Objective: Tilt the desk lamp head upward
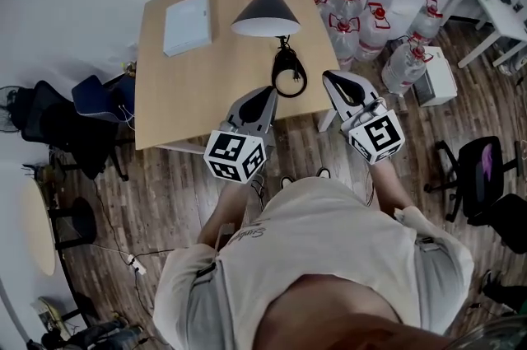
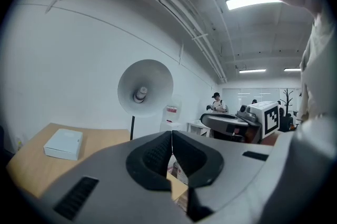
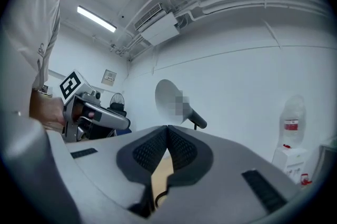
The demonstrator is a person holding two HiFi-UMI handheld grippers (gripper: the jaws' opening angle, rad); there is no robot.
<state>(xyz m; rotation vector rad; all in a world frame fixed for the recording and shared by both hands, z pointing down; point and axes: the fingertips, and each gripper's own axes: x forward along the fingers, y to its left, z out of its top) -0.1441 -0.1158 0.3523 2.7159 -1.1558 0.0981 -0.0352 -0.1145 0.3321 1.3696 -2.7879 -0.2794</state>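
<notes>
Dark ribbed rubber lines both pairs of jaws, and in each gripper view the two sides meet tip to tip with nothing between them: left gripper (image 2: 171, 136) closed and empty, right gripper (image 3: 167, 130) likewise. Both are held side by side over the near edge of the wooden counter (image 1: 177, 105), pointing far. The lamp head (image 1: 265, 7) lies beyond them toward the far side, raised on a thin black stem (image 2: 131, 129), well apart from both jaws and touched by neither. It is a black cone, narrow end far, pale mouth turned near and downward, so its long axis runs far-to-near. In the left gripper view that mouth opens almost straight at the jaws, bulb showing. The lamp base (image 1: 288, 72), dark with a loop of cable, sits on the counter between head and jaws, just beyond the left tips. The left gripper looks the nearer and is roughly in line with the cone. The right one stands off to the right. Tilt not begun, by my reading. The near rim of the shade seems the place to lift. A white box (image 1: 187, 23) lies far left, and water bottles (image 1: 354, 19) stand on the floor to the right.
</notes>
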